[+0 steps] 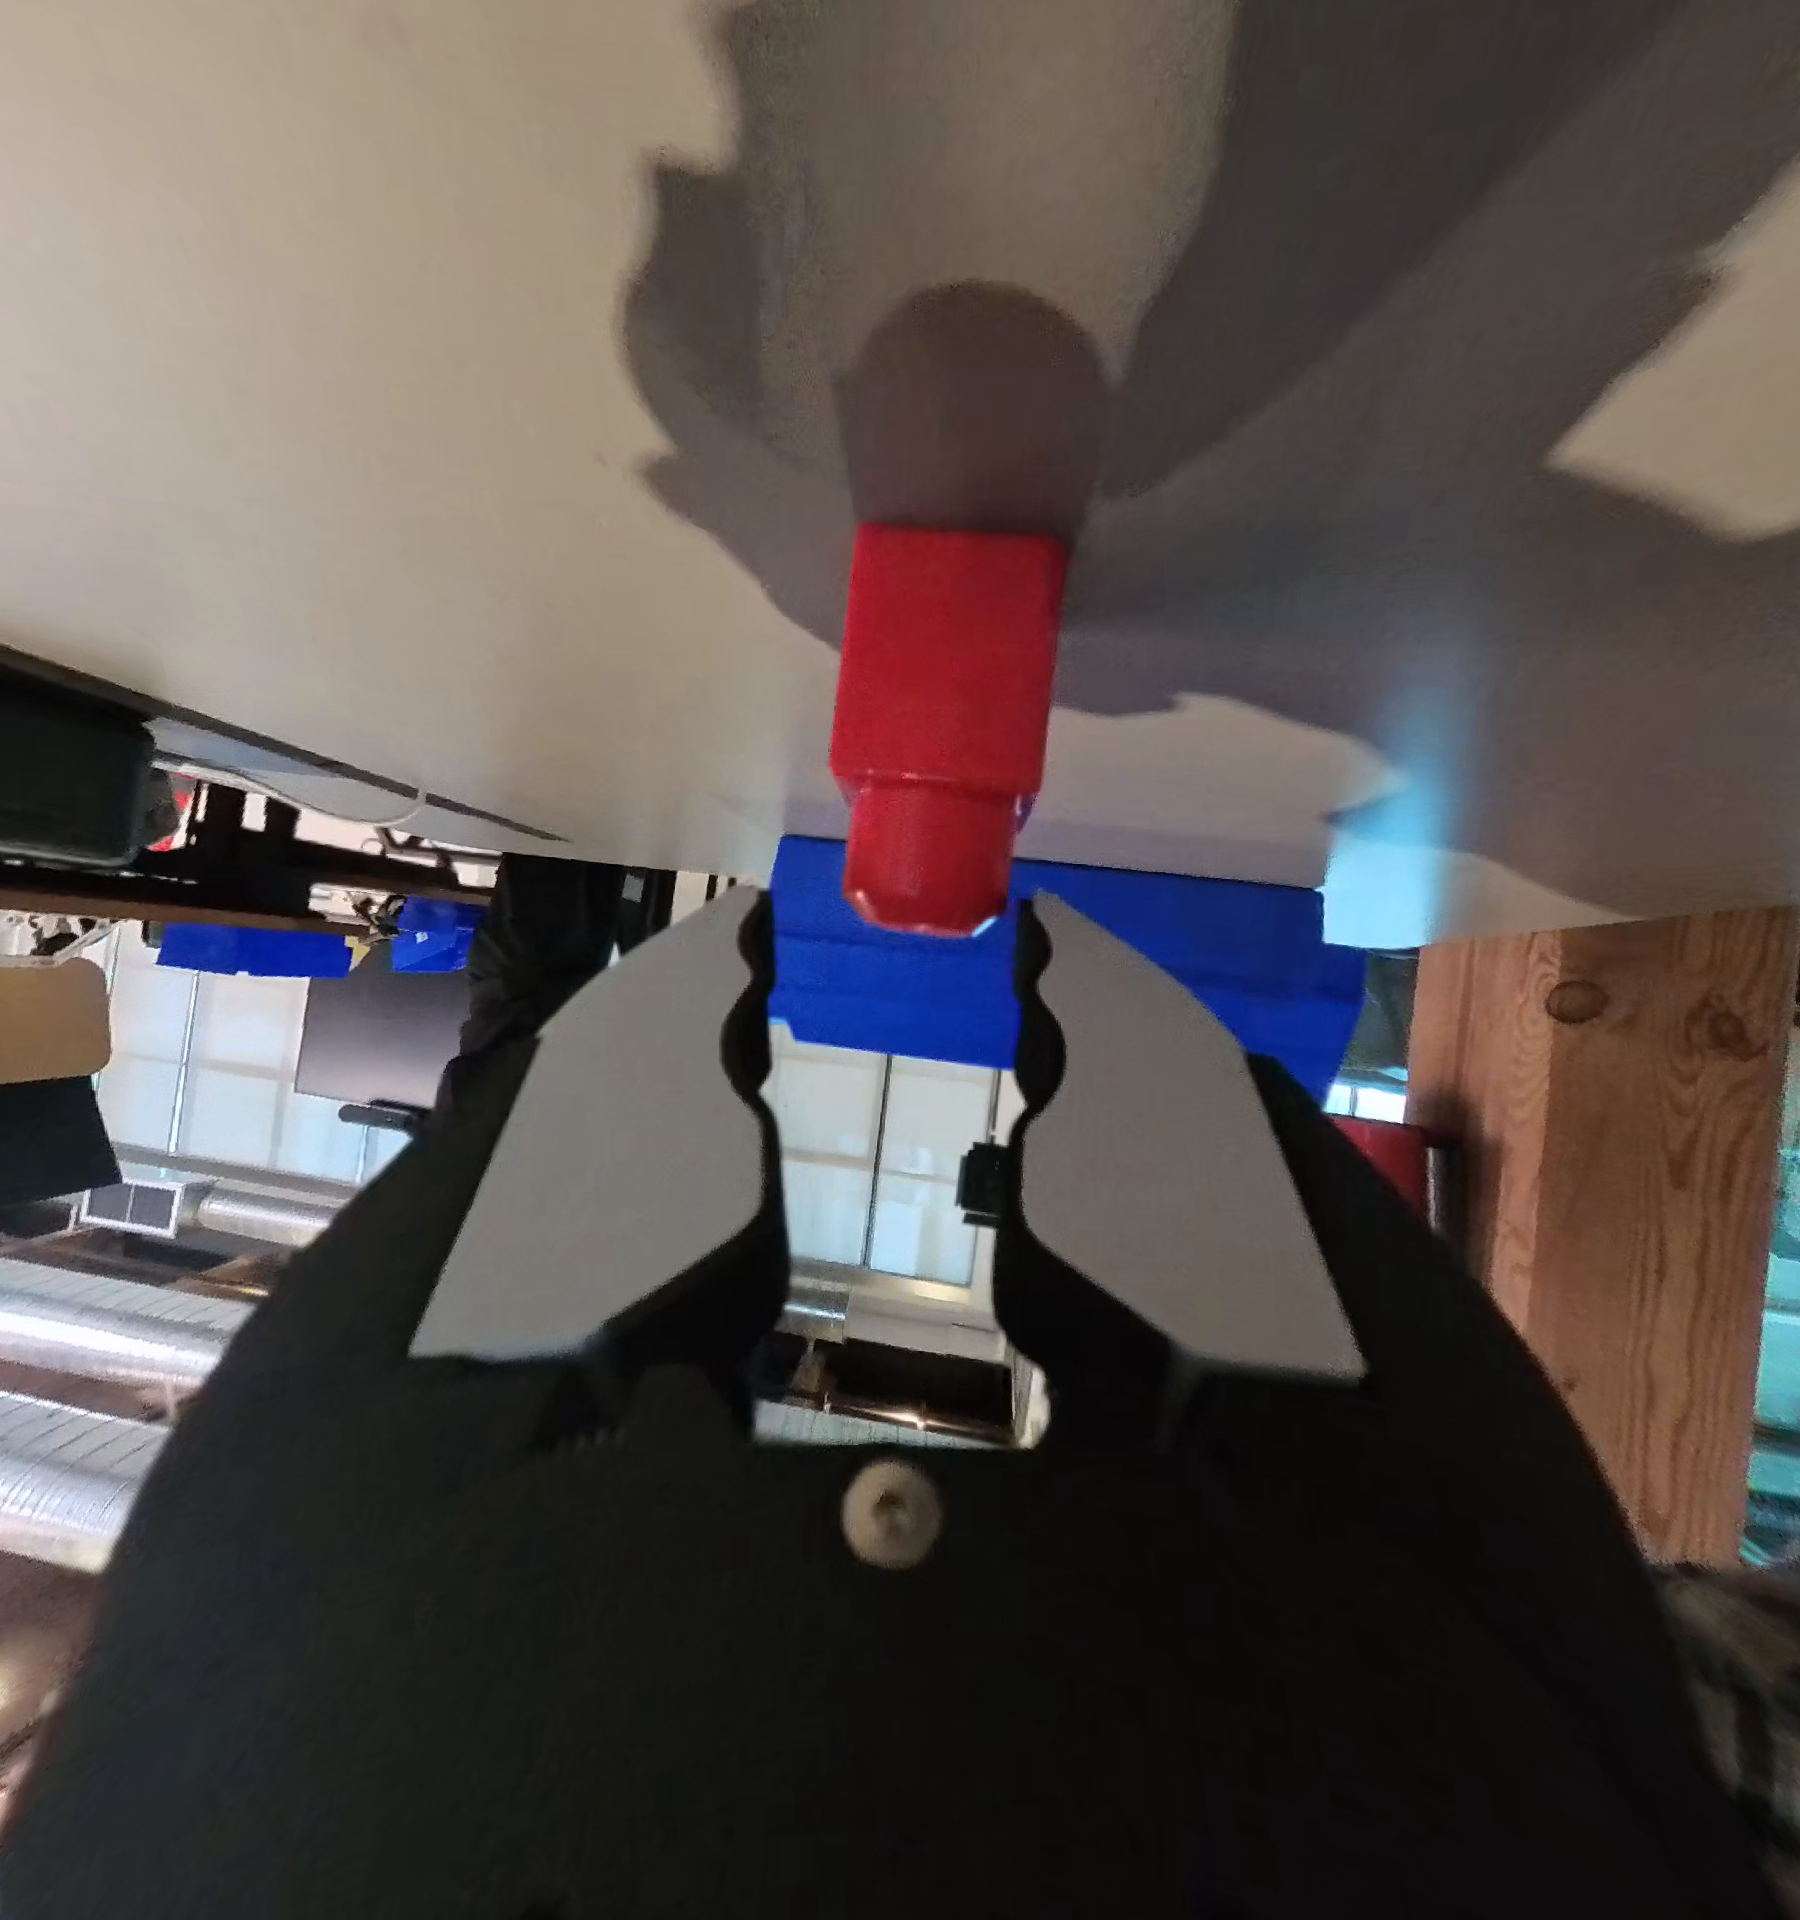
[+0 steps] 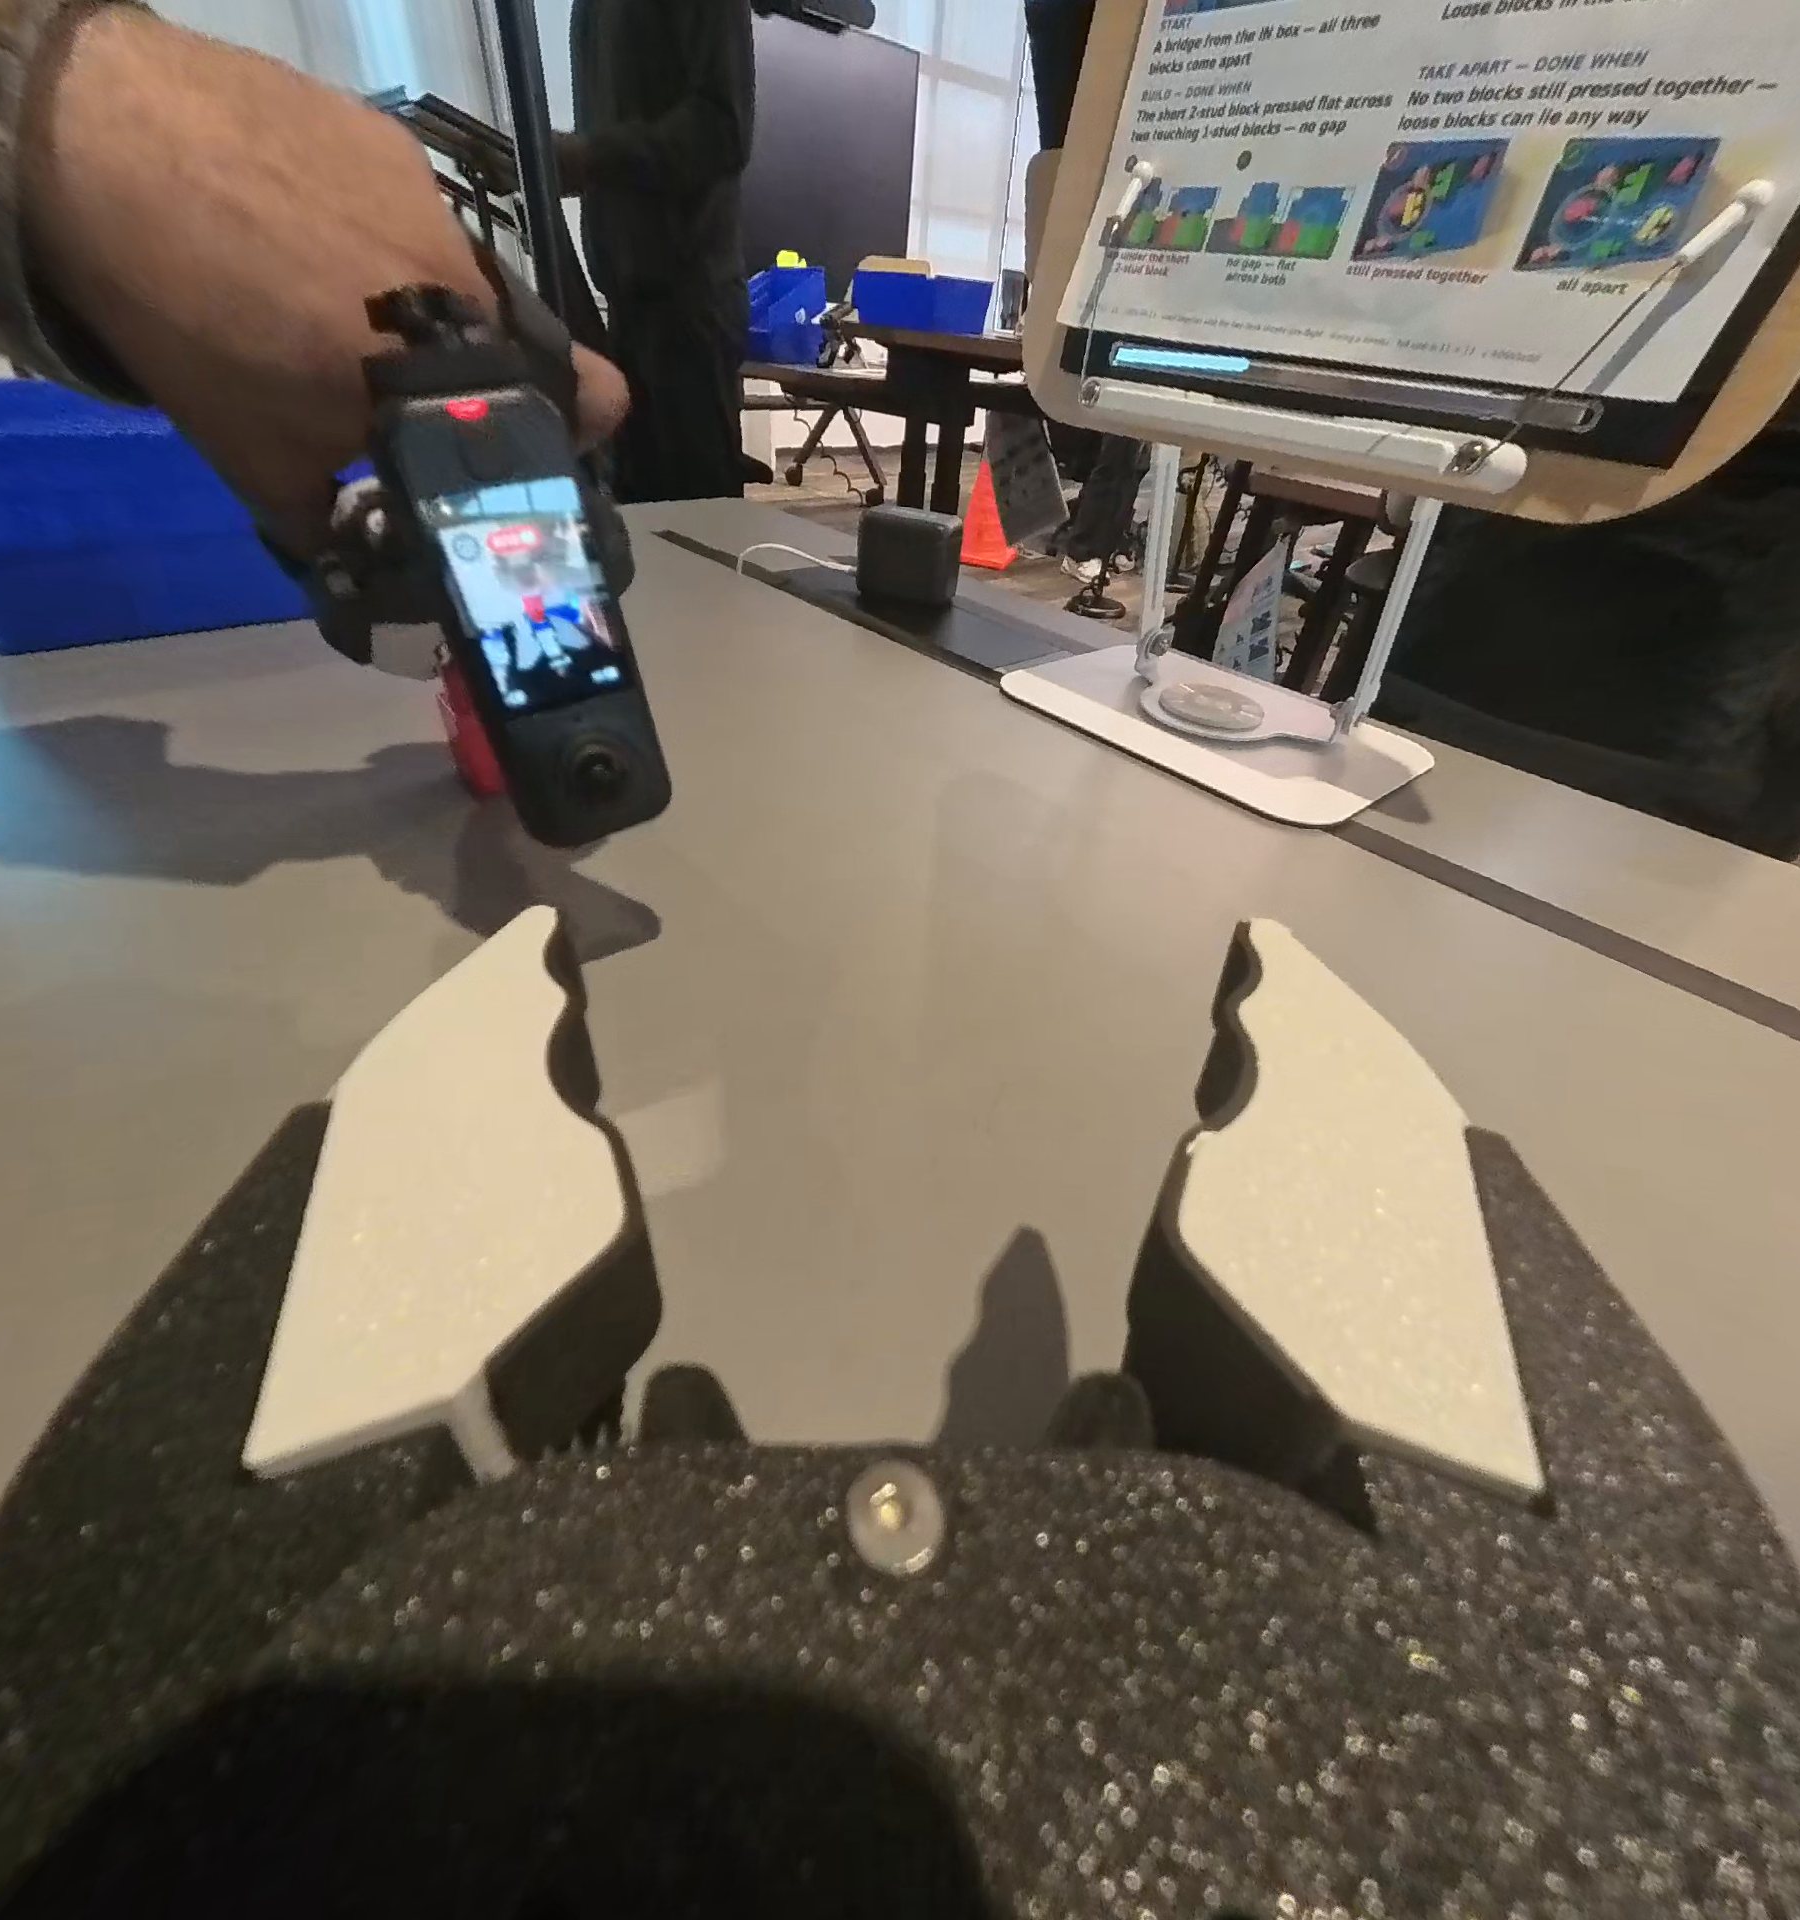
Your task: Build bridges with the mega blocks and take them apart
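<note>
We have the left gripper (image 1: 891, 920) inverted, its tips part-open round the stud of the red block (image 1: 943, 665) on the table (image 1: 252, 364), probably to lift it; right gripper (image 2: 896, 935) hangs wide open, empty.

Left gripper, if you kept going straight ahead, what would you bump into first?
Probably the red plastic one-stud block standing on the pale grey table. Its stud sits just past the tips of the left gripper, whose jaws are open; the blue bin looks farther back.
</note>
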